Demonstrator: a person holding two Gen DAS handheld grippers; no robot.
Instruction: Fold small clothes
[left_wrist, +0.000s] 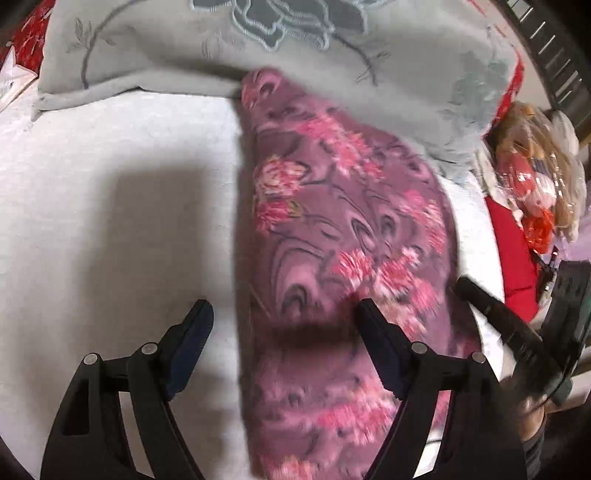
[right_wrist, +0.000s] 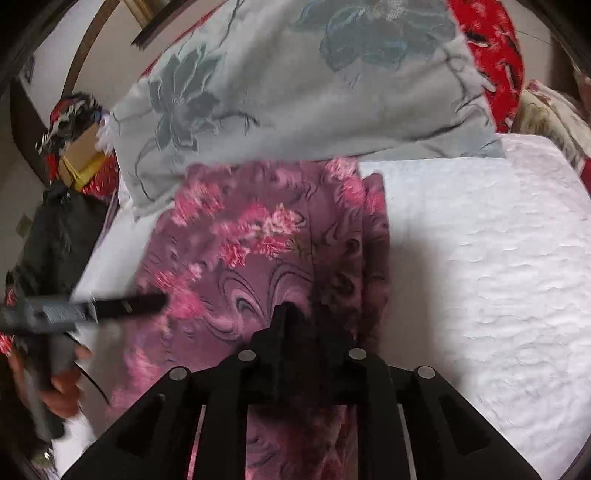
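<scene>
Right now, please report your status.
Left tool open above purple floral garment. Right tool nearly shut over it, grip unclear. Grey blanket overlaps its far end.

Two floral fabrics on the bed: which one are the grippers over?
The purple pink-flowered garment, lying on the white bedspread; the grey blanket with blue-grey flowers lies beyond it.
</scene>
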